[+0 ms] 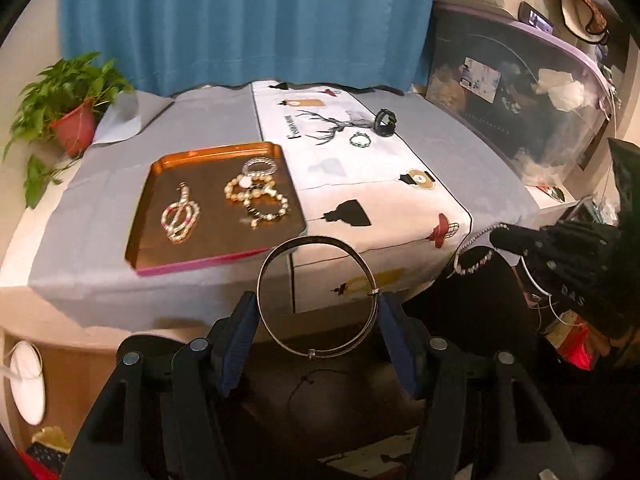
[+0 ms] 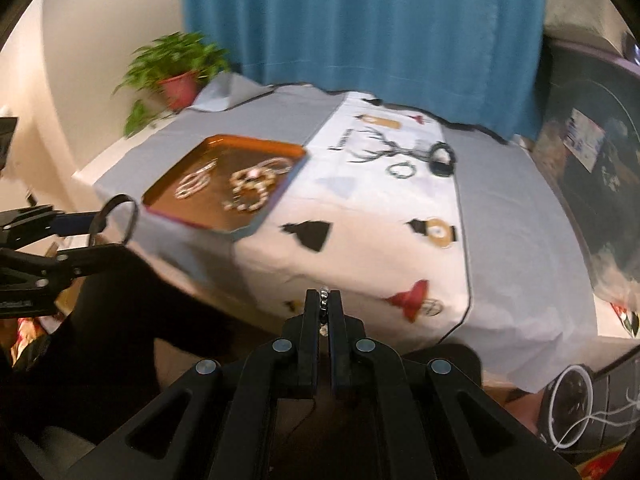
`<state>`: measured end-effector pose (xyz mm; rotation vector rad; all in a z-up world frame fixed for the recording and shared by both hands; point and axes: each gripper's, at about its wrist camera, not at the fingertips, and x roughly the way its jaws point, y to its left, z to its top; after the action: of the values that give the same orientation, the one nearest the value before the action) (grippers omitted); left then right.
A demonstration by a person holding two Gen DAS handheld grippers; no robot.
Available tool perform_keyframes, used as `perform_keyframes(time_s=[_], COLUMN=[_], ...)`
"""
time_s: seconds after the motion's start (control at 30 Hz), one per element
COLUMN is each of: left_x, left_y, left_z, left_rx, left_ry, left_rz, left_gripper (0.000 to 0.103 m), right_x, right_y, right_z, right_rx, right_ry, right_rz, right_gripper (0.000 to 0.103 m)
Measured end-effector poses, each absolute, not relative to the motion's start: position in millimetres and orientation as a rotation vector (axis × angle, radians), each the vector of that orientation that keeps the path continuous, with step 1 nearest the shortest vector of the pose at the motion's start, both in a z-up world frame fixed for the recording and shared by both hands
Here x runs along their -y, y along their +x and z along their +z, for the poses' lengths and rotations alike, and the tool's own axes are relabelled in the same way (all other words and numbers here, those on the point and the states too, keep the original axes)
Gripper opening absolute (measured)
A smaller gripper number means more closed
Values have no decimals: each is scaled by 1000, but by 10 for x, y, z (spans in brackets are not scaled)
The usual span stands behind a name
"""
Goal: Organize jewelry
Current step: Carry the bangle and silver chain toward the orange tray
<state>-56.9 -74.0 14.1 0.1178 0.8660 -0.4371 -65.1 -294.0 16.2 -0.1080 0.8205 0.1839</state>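
My left gripper (image 1: 318, 312) is shut on a thin silver bangle (image 1: 316, 254), held in front of the table's near edge; it also shows in the right wrist view (image 2: 116, 220). My right gripper (image 2: 323, 300) is shut on a beaded chain (image 2: 323, 308), which hangs from it in the left wrist view (image 1: 478, 262). An orange tray (image 1: 148, 240) holds several pearl and bead bracelets (image 1: 256, 196). A small green bracelet (image 1: 360, 139) and a black ring-shaped piece (image 1: 385, 122) lie on the white printed cloth (image 1: 360, 184).
A potted plant (image 1: 68, 120) stands at the table's far left corner. A blue curtain (image 1: 248, 20) hangs behind. A dark clear-lidded storage box (image 1: 520, 112) stands to the right. A white fan (image 2: 568, 412) sits low on the right.
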Motion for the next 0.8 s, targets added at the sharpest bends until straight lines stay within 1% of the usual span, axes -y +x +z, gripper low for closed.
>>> perform_keyframes(time_s=[0.3,0.8], left_x=[624,613], left_y=[-773,-794], left_z=[182,165], left_rx=[-827,-836], left_ry=[115,119], left_rz=[-424,-424], left_gripper=[57,57], right_x=[2642,2573], right_y=[-856,-839], right_z=[160,124], right_rx=[-831,-852], right_ry=[-149,-157], right_rz=[240,258], right_gripper=[4,4])
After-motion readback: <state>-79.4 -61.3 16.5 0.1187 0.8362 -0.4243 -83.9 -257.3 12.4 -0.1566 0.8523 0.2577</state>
